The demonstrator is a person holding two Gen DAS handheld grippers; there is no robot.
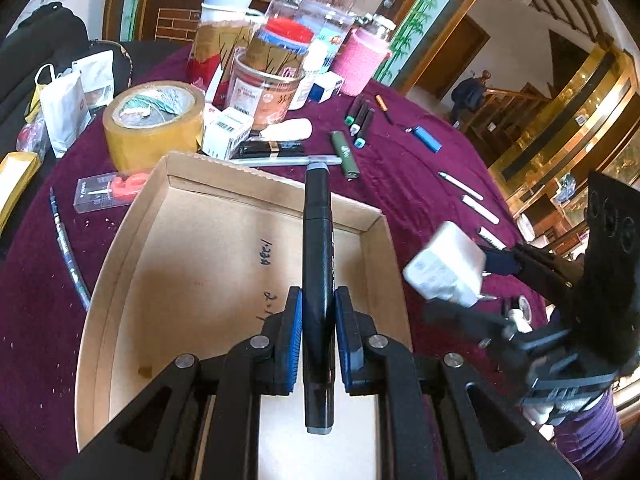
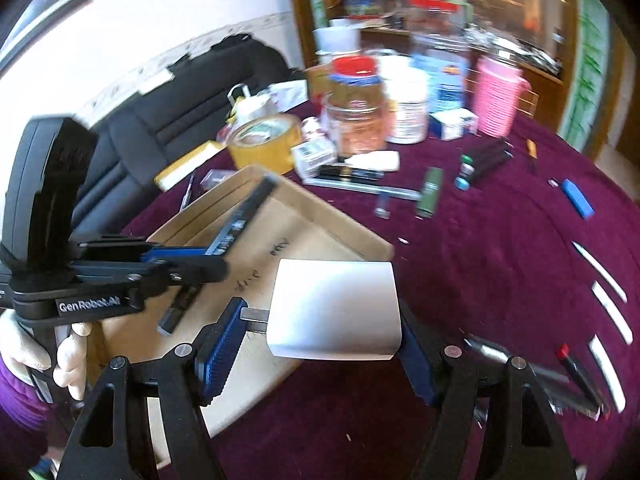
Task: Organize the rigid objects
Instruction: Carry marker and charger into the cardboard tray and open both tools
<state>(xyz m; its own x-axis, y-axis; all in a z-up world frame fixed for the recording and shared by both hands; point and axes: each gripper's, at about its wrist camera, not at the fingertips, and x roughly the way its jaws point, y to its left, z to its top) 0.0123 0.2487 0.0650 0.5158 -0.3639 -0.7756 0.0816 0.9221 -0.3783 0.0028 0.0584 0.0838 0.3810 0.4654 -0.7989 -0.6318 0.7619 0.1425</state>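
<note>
Bright daylight, fisheye-warped edges; right wrist view motion-blurred, left mostly sharp.

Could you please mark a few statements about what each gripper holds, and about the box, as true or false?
1. The left gripper is shut on a black marker. True.
2. The right gripper holds a roll of tape. False: it grips a white power adapter.
3. The cardboard box is full of pens. False: its floor shows bare.
4. The tablecloth is maroon. True.
</note>
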